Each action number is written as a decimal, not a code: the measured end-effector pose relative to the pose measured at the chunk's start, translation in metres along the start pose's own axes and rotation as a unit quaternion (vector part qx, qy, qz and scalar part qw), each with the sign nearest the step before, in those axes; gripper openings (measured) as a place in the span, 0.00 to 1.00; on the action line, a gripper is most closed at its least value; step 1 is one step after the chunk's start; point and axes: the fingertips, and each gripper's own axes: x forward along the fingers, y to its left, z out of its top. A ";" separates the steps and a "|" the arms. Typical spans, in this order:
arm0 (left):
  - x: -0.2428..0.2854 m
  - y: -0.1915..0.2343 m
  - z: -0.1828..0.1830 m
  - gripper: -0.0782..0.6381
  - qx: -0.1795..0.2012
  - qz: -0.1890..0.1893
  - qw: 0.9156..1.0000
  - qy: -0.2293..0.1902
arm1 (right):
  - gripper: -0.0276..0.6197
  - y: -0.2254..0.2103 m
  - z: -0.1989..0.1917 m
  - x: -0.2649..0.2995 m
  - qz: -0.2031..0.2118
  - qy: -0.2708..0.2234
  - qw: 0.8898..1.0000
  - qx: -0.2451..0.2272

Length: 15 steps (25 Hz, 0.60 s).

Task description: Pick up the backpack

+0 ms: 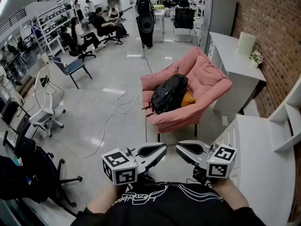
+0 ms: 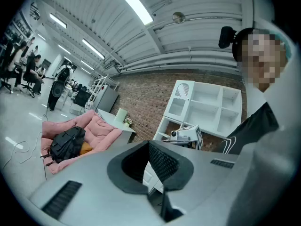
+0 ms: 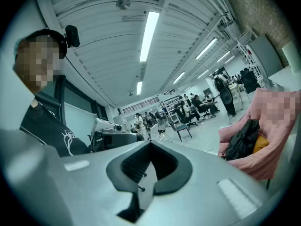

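Observation:
A black backpack (image 1: 168, 94) lies on the seat of a pink armchair (image 1: 209, 81), leaning against an orange cushion (image 1: 187, 99). It also shows small in the left gripper view, backpack (image 2: 67, 143), and in the right gripper view, backpack (image 3: 240, 142). Both grippers are held close to my chest, well short of the chair, their tips turned toward each other and almost meeting. The left gripper (image 1: 162, 148) is shut with nothing in it, as the left gripper (image 2: 149, 147) shows in its own view. The right gripper (image 1: 179, 147) is shut and empty too, as is plain on the right gripper (image 3: 150, 147).
A white cabinet (image 1: 235, 74) stands right of the armchair against a brick wall (image 1: 275, 22). White shelving (image 1: 263, 159) is at my right. Office chairs (image 1: 44, 109) and a black chair (image 1: 42, 173) stand at left. A cable (image 1: 113, 112) runs over the floor. People sit at the back.

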 end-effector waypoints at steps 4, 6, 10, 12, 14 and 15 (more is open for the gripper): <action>0.009 0.009 -0.002 0.11 -0.004 -0.003 1.000 0.007 | 0.05 -0.013 0.002 0.002 -0.006 -0.013 1.000 0.015; 0.012 0.013 -0.002 0.11 -0.006 -0.003 1.000 0.010 | 0.05 -0.018 0.001 0.005 -0.006 -0.013 1.000 0.019; 0.012 0.029 -0.005 0.11 -0.018 -0.004 1.000 0.018 | 0.05 -0.030 -0.001 0.015 -0.011 -0.017 0.999 0.043; 0.012 0.041 -0.006 0.11 -0.026 -0.004 0.999 0.021 | 0.05 -0.038 -0.001 0.024 -0.014 -0.018 0.998 0.052; 0.010 0.054 -0.004 0.11 -0.035 -0.004 0.999 0.025 | 0.05 -0.045 -0.003 0.034 -0.016 -0.015 0.998 0.061; 0.008 0.061 -0.003 0.11 -0.040 -0.005 0.999 0.026 | 0.05 -0.048 -0.004 0.040 -0.018 -0.014 0.998 0.066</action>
